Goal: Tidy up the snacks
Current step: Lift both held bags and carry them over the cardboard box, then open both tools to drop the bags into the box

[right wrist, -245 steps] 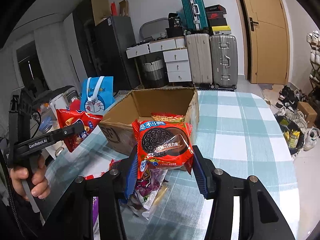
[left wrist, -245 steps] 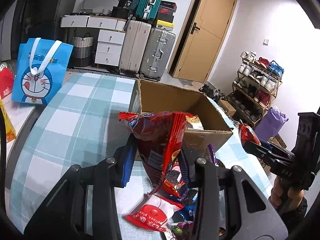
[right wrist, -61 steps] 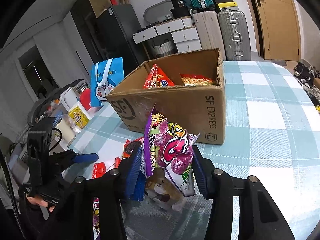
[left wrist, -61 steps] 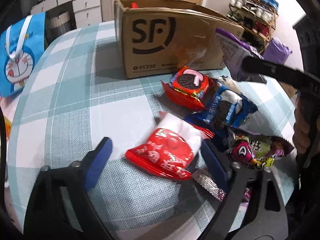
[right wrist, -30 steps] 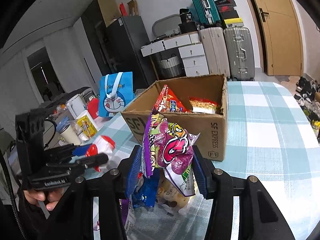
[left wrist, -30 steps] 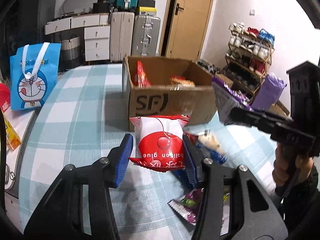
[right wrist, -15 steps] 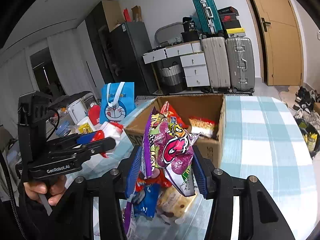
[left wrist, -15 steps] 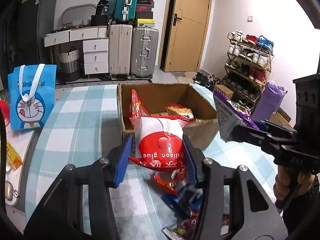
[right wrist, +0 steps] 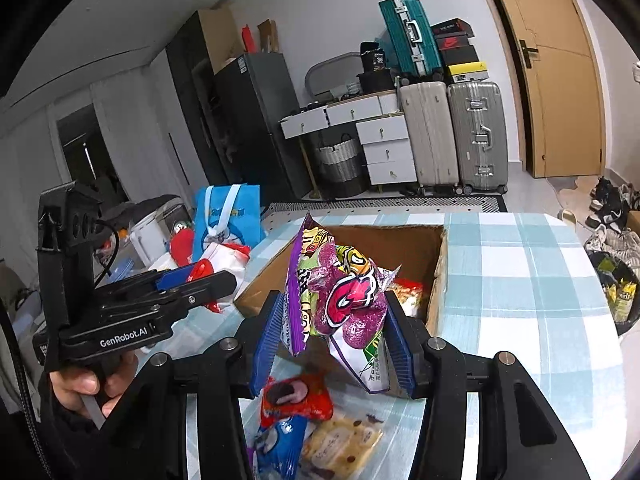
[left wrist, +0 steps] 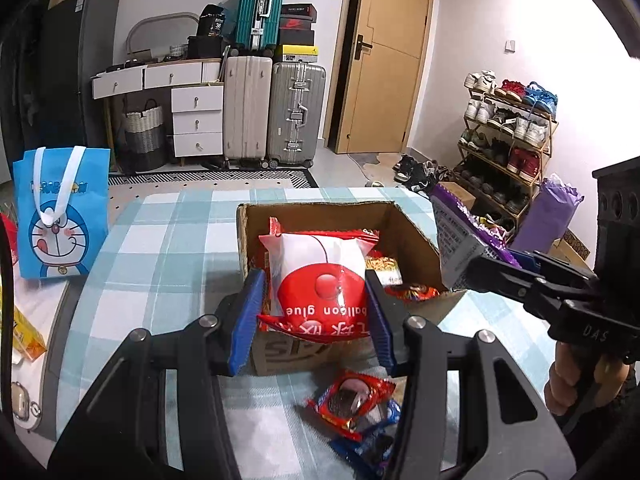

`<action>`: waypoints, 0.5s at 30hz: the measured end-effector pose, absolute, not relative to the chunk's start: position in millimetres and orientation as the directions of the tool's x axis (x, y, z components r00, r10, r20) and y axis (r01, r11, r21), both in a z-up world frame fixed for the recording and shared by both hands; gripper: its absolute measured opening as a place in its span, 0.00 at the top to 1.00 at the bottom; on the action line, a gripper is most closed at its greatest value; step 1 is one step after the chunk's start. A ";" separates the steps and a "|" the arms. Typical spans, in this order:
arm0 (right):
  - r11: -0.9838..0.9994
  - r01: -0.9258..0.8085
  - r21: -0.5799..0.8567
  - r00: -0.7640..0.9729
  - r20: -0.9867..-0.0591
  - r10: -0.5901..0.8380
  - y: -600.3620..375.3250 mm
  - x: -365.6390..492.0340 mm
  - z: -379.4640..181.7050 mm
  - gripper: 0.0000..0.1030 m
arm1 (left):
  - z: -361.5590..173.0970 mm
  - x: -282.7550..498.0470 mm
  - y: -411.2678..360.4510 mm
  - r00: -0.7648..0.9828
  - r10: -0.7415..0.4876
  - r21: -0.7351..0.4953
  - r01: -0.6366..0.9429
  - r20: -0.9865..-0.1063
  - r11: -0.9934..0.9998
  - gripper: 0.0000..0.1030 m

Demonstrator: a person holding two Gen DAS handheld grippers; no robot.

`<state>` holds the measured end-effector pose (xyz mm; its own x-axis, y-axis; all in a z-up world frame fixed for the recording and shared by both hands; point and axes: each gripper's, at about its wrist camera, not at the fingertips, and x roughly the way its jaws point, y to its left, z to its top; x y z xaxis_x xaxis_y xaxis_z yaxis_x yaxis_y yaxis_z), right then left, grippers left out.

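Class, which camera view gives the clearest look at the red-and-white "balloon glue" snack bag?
The left wrist view: the red-and-white snack bag fills the centre, printed face showing, held in the left claw. The right wrist view shows only part of the bag side-on, behind that claw's black arm.

Both views are evenly and fairly brightly lit by soft indoor light. The white wall (left wrist: 460,40) at the right of the left wrist view is nearly washed out. A small glare spot sits on the glossy red-and-white snack bag (left wrist: 320,280). Shadows on the blue-and-white checked tablecloth (right wrist: 520,280) are faint. Focus is sharp without motion blur. Fisheye distortion bends the tan wooden door (right wrist: 560,80), and black vignetting fills the corners.
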<state>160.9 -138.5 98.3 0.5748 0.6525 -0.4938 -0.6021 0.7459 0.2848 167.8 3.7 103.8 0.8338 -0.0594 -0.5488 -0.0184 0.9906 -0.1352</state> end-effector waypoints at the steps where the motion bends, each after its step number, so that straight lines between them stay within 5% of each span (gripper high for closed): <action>1: 0.747 -0.602 0.283 0.577 -0.492 0.651 -138.3 163.4 99.1 0.52 | 103.7 172.2 3.2 0.835 -0.057 -0.132 -0.019 -0.548 0.991 0.55; 15: 0.758 -0.581 0.296 0.573 -0.513 0.639 -135.5 199.2 93.3 0.52 | 80.4 229.0 -1.5 0.815 -0.029 -0.108 -0.042 -0.578 0.993 0.55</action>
<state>199.2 -135.5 93.3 0.5727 0.6391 -0.5134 -0.5806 0.7584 0.2963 229.0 -1.5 80.4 0.8152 -0.0287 -0.5785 -0.0416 0.9933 -0.1079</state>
